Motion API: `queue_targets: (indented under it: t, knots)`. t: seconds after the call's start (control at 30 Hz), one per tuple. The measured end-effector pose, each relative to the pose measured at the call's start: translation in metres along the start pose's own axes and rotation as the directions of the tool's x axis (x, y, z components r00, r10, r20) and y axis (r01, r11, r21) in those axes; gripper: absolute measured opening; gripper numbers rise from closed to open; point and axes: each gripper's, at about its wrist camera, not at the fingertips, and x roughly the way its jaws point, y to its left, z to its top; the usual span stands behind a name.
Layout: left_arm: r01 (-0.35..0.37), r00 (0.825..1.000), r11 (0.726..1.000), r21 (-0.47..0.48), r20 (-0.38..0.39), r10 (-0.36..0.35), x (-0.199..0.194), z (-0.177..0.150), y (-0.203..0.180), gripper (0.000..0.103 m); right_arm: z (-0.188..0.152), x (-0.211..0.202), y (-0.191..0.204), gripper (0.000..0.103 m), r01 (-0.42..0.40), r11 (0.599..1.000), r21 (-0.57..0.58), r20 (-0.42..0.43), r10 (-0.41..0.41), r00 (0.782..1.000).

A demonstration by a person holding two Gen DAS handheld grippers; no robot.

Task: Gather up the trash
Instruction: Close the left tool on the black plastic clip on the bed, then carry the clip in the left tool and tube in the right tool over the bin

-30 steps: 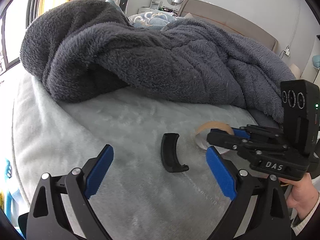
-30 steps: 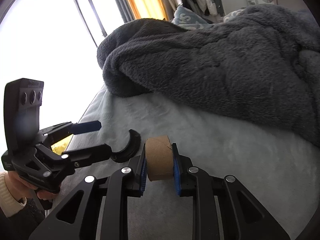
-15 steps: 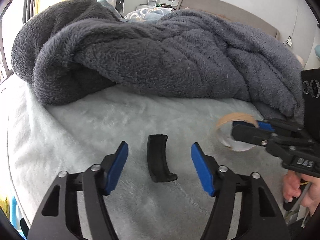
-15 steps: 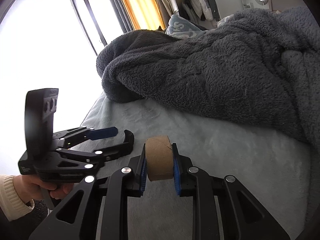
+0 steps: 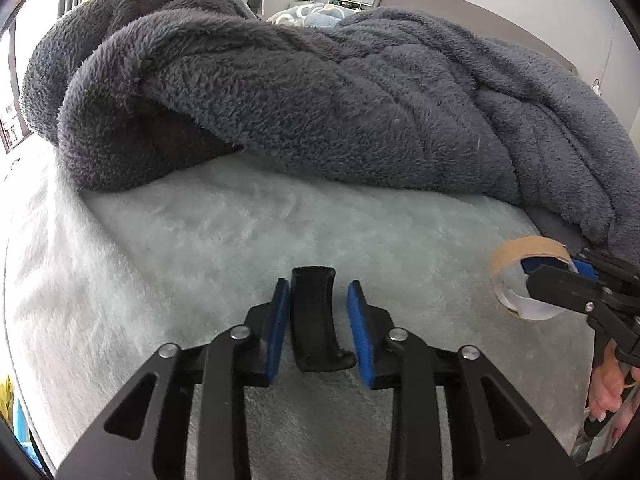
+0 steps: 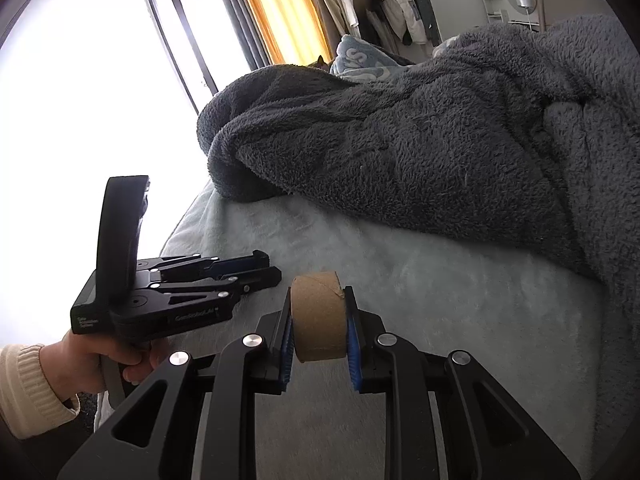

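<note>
Bottom centre, left claw [image 5: 318, 322] closing w/ black curved piece [image 5: 316, 320] between pads; right claw [image 6: 319, 324] grips cardboard roll [image 6: 318, 316].

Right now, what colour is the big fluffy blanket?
Dark grey. The blanket shows best in the left wrist view.

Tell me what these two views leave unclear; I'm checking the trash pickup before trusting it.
- Left wrist view: whether the left gripper's closing pads touch the black curved piece; narrow gaps show.
- Right wrist view: that piece is hidden behind the left gripper.
- Left wrist view: the cardboard ring is partly covered by the right gripper.
- Both views: no trash bin visible.
- Right wrist view: window glare washes out everything beyond the bed.
</note>
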Motion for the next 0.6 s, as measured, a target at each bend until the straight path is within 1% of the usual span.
queue_targets:
  t: [0.07,0.1,0.13,0.37,0.6]
  knots:
    - [-0.003,1.000,1.000,-0.005,-0.001,0.003,0.000,0.000,0.001,0.027,-0.001,-0.002,0.001,0.022,0.001,1.000,-0.004,-0.003,-0.001,1.000]
    - [-0.005,1.000,1.000,-0.009,-0.003,0.005,0.000,0.000,0.001,0.022,0.000,-0.002,0.002,0.022,0.002,1.000,-0.004,-0.006,-0.002,1.000]
    - [-0.005,1.000,1.000,-0.013,-0.002,0.005,-0.002,0.001,0.002,0.022,0.001,-0.003,0.003,0.022,0.006,1.000,-0.004,-0.009,-0.006,1.000]
    - [0.008,1.000,0.999,-0.032,0.016,-0.007,-0.017,0.000,0.004,0.021,0.005,-0.011,0.010,0.022,0.024,1.000,-0.006,-0.017,-0.024,1.000]
    - [-0.013,0.999,0.998,-0.056,0.046,0.016,-0.042,-0.012,0.010,0.021,0.000,-0.019,0.029,0.022,0.054,0.998,-0.031,-0.055,-0.055,0.997]
